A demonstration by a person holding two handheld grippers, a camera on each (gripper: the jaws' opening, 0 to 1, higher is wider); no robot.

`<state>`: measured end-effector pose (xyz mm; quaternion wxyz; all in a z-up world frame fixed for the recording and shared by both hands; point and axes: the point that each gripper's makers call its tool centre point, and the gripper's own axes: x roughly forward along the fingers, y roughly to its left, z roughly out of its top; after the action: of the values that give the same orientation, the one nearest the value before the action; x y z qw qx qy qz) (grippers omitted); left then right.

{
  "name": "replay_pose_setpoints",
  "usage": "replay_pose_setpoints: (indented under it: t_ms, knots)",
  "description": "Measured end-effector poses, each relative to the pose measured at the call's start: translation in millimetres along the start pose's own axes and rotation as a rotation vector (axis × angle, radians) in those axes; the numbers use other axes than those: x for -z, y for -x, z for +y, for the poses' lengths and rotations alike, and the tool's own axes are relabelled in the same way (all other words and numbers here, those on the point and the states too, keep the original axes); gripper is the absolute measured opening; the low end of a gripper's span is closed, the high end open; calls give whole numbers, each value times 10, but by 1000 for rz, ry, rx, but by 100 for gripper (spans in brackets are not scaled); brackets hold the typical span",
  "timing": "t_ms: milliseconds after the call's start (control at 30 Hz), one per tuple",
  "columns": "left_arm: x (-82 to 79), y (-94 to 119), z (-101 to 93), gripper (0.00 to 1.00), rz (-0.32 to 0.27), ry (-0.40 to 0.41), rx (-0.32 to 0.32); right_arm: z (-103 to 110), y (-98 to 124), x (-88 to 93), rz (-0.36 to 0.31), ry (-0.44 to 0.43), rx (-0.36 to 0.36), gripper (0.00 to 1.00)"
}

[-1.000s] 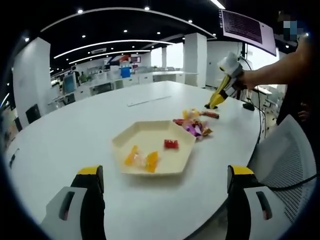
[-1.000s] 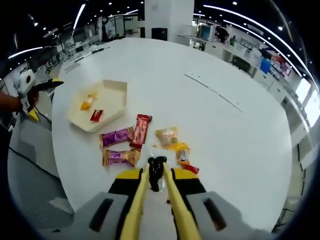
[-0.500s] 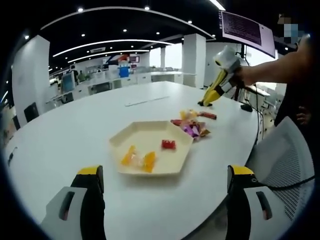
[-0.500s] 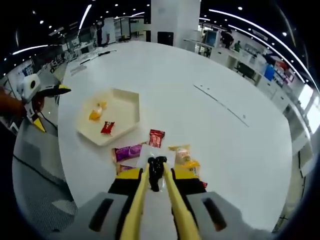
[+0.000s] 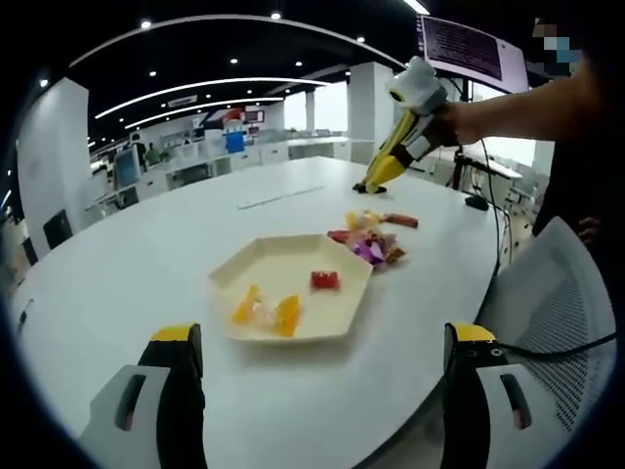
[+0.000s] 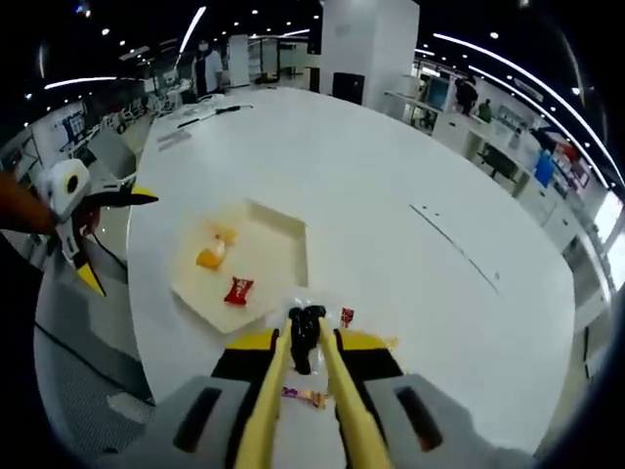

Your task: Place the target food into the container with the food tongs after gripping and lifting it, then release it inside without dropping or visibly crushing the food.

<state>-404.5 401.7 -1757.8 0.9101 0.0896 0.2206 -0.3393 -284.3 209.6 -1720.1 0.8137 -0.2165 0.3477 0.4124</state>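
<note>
The right gripper (image 6: pixel 305 337) pinched a clear-wrapped candy (image 6: pixel 304 315) above the table (image 6: pixel 410 156). The left gripper's (image 5: pixel 312 366) jaws stood spread near the tray (image 5: pixel 293 283).

A cream six-sided tray (image 5: pixel 344 269) lies on the white table (image 5: pixel 146 264), and everything here is placed from it. Inside the tray are three sweets — two orange ones (image 5: pixel 264 311) on the near side and a red one (image 5: pixel 325 280) beyond them. Just past the tray's far right edge lies a pile of wrapped snacks (image 5: pixel 371 239). Well above that pile hangs the right gripper (image 5: pixel 369 186), its yellow jaws close together. The left gripper (image 5: pixel 322 357) is before the tray, jaws wide apart.
</note>
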Motion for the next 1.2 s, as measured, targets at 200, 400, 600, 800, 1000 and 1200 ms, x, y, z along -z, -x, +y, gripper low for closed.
replay_pose_setpoints:
  t_ms: [200, 400, 600, 800, 1000, 1200]
  knots:
    - [-22, 15, 12, 100, -11, 7, -7, 160, -104, -241, -11, 42, -32, 21]
    - [-35, 17, 12, 100, -16, 5, -8, 281, -256, -453, -14, 79, -62, 21]
    - [-25, 15, 50, 100, -13, 14, -21, 415, -417, -686, -21, 113, -94, 21]
    - [-6, 1, 5, 100, 3, -5, -10, 534, -548, -848, -20, 148, -123, 21]
    - [-13, 10, 39, 100, -2, 5, -21, 620, -688, -945, -1, 198, -143, 21]
    - [-10, 8, 46, 99, -2, 8, -22, 653, -764, -1020, 0, 210, -151, 22]
